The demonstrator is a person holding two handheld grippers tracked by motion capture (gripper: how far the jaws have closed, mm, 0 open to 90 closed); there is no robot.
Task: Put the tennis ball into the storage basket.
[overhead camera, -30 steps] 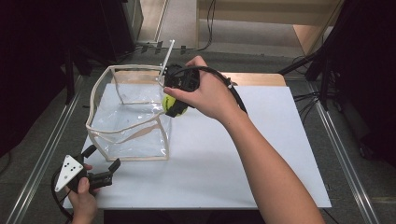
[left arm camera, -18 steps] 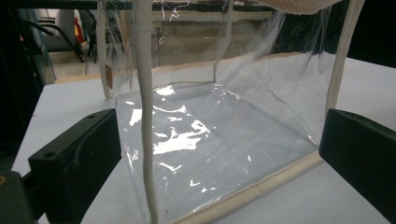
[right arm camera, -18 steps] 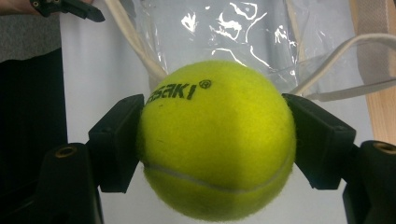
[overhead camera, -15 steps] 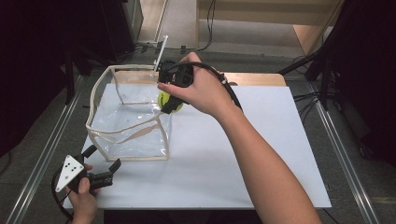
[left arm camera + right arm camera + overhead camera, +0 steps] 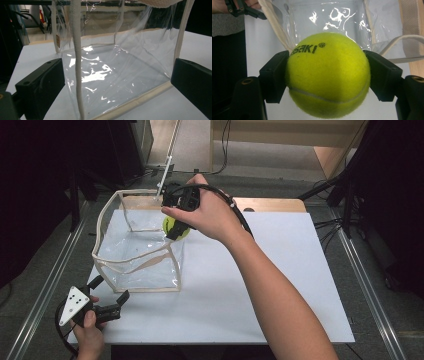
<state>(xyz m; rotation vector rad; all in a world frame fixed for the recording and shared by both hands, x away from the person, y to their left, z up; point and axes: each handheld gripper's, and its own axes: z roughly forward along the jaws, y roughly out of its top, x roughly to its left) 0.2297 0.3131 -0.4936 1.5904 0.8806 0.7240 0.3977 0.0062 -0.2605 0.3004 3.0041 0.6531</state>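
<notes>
Light falls from above onto the white table top point(image 5: 280, 285), which reads bright while the surroundings at the left and right edges of the high view sink into near black. The clear bag point(image 5: 115, 75) throws white glare patches across the centre of the left gripper view. In the right gripper view the tennis ball point(image 5: 328, 75) is sharp and evenly lit, darker on its underside; the background at top is soft.
</notes>
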